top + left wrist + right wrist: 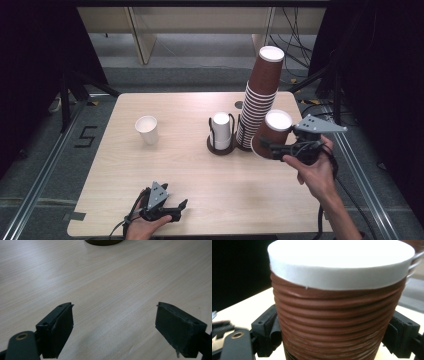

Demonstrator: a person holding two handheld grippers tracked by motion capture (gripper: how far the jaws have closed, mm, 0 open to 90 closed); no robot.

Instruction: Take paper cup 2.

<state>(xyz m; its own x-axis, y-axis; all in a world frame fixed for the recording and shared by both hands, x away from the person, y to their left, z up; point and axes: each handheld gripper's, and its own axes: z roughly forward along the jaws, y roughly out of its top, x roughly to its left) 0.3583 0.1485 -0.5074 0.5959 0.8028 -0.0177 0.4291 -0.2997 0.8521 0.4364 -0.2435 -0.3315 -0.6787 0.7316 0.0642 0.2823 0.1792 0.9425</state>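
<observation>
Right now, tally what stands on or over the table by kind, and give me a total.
Tall leaning stack of brown ribbed paper cups: 1
Single brown ribbed paper cup gripped in the right claw: 1
Loose white paper cup: 1
White cup seated in a dark round wire holder: 1
Dark round wire holder: 1
Total: 5

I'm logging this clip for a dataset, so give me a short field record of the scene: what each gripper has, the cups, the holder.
right gripper: shut on a brown ribbed paper cup, upside down and tilted
left gripper: open, nothing between its jaws, low over the table
stack of brown cups: tall, leaning, upside down
white cup: upright, alone at left
cup holder: dark round base, holds white cups
</observation>
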